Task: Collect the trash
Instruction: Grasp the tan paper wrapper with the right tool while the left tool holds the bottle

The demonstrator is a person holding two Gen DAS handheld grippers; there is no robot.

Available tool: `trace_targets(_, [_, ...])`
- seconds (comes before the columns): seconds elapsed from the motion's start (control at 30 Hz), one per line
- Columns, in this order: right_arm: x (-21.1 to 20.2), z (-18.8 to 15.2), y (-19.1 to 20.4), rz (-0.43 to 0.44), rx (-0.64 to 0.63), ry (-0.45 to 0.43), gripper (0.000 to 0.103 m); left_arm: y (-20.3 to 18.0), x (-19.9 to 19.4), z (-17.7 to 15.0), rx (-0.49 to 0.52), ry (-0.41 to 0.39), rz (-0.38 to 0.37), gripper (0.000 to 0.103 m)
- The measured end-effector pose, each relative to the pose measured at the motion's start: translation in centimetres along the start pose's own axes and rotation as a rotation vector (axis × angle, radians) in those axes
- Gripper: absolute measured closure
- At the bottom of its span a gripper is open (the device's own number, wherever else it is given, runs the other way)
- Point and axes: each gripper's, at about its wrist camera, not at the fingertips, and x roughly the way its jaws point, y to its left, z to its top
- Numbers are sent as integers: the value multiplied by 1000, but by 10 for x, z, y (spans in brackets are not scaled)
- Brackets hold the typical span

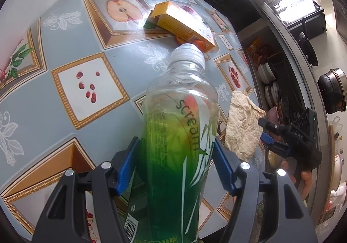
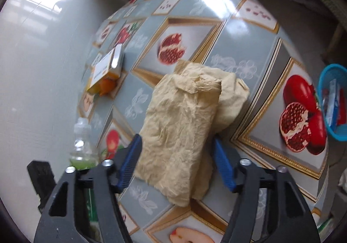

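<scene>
On a fruit-print tablecloth, two grippers work over scattered trash.

The left gripper clamps a clear plastic bottle with a green label, its blue pads against both sides. The right gripper stands wide, straddling a crumpled beige paper napkin lying on the table. An orange carton lies farther back; a blue basket sits beyond the table's edge.
</scene>
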Motion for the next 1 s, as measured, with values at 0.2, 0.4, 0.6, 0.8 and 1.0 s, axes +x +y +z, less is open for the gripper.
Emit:
trace_targets(0.2, [34, -11, 54, -185, -183, -40, 23, -1, 0, 0, 3, -2, 4, 39])
trace_targets(0.4, [64, -30, 88, -352, -386, -49, 20, -2, 0, 0, -1, -1, 2, 39])
trace_targets(0.6, [64, -34, 84, -355, -399, -82, 26, -3, 1, -1, 2, -1, 1, 39])
trace_targets(0.8, [44, -38, 72, -354, -375, -94, 56, -8, 1, -2, 20, -13, 6, 39])
trace_targets(1.0, [27, -43, 54, -332, -326, -102, 87, -16, 0, -4, 56, -30, 20, 39])
